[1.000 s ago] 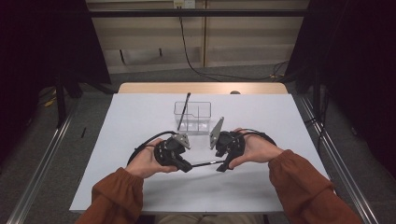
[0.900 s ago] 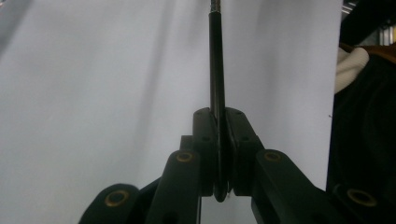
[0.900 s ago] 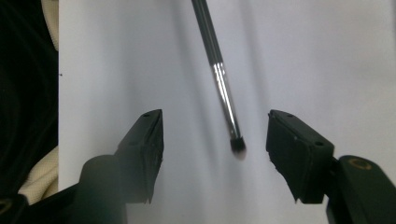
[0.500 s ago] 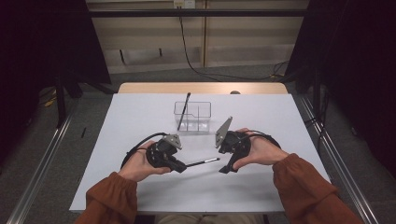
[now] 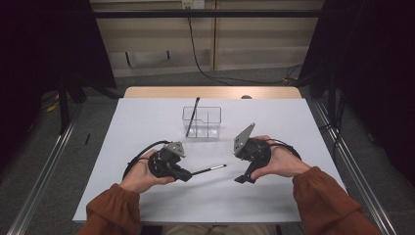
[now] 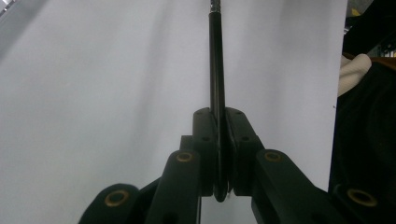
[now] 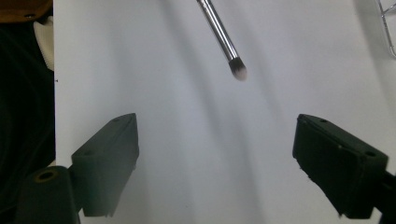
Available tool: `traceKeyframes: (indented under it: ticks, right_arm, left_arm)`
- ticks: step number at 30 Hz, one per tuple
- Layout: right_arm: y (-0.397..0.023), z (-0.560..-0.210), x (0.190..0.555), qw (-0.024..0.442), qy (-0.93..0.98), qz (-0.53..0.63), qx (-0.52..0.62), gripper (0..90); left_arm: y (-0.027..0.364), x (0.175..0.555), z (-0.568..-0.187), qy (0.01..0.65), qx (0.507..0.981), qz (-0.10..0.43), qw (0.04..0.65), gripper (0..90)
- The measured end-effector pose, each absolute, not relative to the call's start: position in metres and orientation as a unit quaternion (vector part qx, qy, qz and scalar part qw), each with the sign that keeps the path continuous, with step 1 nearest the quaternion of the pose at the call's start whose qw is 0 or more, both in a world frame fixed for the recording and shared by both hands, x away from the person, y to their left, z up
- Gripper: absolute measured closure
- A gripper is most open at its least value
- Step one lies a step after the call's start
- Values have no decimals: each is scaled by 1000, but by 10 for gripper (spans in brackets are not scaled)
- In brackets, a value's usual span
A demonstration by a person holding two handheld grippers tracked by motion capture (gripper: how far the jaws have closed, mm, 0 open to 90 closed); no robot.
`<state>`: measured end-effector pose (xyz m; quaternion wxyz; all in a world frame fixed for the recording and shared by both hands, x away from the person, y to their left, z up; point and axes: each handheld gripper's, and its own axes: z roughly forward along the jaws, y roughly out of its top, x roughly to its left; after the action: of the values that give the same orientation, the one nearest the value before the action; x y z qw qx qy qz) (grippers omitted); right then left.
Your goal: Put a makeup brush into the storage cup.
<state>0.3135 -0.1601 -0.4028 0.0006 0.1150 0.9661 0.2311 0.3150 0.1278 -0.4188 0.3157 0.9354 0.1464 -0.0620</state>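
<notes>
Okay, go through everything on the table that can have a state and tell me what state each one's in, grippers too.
Left gripper: shut on the brush handle.
Right gripper: open, jaws just widened, nothing between them.
Makeup brush: held level above the table, bristle tip free.
Clear organizer: upright, one dark stick leaning in its left compartment.
Dark stick: tilted, top end above the rim.

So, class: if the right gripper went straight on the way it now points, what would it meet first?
Probably the brush: its tip hangs just ahead of the open right gripper, though depth is unclear.
</notes>
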Motion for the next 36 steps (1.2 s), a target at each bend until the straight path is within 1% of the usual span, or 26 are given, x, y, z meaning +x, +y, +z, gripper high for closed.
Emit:
traceKeyframes:
  ticks: [7, 13, 15, 17, 21, 27, 34, 36]
  right_arm:
    - [-166, -406, 311, 12, 957, 256, 132, 116]
    - [-170, -411, 309, 12, 954, 262, 141, 64]
    - [-172, -412, 307, 14, 953, 266, 146, 69]
    - [-174, -413, 306, 18, 949, 278, 145, 48]
    - [-177, -416, 304, 13, 944, 293, 151, 41]
    - [-178, -418, 300, 22, 939, 304, 162, 43]
    - [-178, -422, 296, 20, 934, 317, 164, 44]
    - [-178, -422, 295, 18, 930, 327, 164, 45]
  left_arm:
    - [136, 313, -419, 149, 933, -60, 323, 840]
    - [143, 310, -419, 157, 928, -54, 333, 840]
    - [144, 309, -419, 161, 926, -54, 336, 840]
    - [147, 309, -418, 158, 928, -49, 333, 840]
    - [153, 306, -419, 165, 921, -53, 348, 840]
    - [164, 302, -424, 182, 912, -49, 364, 840]
    - [172, 302, -427, 192, 902, -46, 385, 840]
    - [173, 301, -427, 196, 900, -52, 385, 840]
